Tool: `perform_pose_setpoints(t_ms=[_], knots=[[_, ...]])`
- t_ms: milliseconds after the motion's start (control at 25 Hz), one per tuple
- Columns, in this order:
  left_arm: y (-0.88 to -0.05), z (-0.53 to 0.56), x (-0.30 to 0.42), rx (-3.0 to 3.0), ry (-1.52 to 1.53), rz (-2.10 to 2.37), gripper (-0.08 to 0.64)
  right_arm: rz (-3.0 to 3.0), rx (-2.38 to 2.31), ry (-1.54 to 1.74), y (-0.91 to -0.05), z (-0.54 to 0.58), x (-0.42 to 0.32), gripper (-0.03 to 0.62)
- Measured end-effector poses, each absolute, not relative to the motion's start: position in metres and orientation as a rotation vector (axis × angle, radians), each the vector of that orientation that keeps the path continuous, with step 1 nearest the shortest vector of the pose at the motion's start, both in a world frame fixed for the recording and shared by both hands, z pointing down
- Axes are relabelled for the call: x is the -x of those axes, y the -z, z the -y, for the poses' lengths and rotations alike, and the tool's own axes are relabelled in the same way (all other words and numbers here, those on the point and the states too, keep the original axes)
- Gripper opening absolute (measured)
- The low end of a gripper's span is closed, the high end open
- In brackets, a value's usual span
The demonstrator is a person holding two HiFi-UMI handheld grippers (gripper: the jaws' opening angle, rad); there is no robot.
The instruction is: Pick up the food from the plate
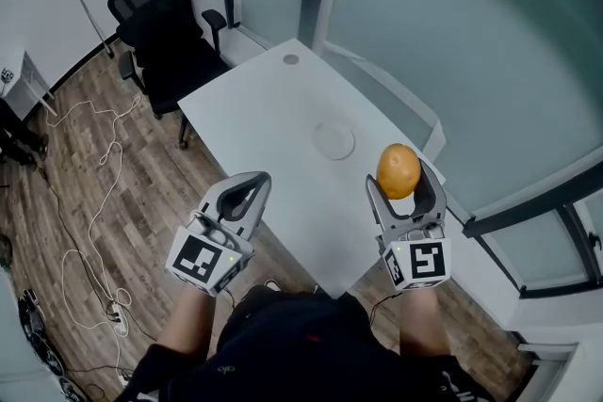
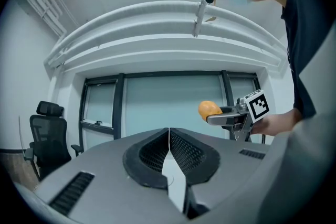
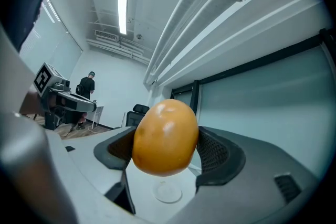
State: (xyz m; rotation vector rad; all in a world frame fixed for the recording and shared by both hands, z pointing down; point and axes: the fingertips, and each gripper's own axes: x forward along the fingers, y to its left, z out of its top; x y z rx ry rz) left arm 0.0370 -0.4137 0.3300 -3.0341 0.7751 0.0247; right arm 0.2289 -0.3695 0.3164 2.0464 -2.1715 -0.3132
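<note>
**Orange fruit pinched in the right claw, clear of the plate**

Head view: The orange fruit [image 1: 399, 169] is held aloft by the right claw [image 1: 403, 182], pinched across its middle between the two jaws. The round clear plate [image 1: 334, 140] is seen bare on the white counter [image 1: 268, 104], at about 10 o'clock from the fruit and apart from it. The left claw [image 1: 251, 187] is held at 9 o'clock from the right one, over the counter's near edge.

Left gripper view: The left claw's jaws are pressed together with nothing between them. The fruit [image 2: 209, 109] and the right claw are seen at 2 o'clock.

Right gripper view: The fruit [image 3: 165, 136] fills the gap between the ribbed pads [image 3: 212, 149], which are set on its flanks. The plate [image 3: 168, 192] is seen below, at 6 o'clock, untouched.

Handling: The skin is smooth and glossy and the shape rounded, so a slippery, roll-prone item is judged likely, firm and fairly light. A hold at the widest girth, as taken here, is judged soundest; a hold nearer either end could let it squirt out.
</note>
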Motion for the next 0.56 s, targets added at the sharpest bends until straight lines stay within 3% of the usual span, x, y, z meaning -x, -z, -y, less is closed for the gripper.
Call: perform_pose_setpoints(t_ms=[560], knots=[[-0.325, 0.415, -0.036, 3.037, -0.033, -0.786, 0.026, 2.206, -2.014, 0.355, -0.303, 0.372, -0.216, 0.371]])
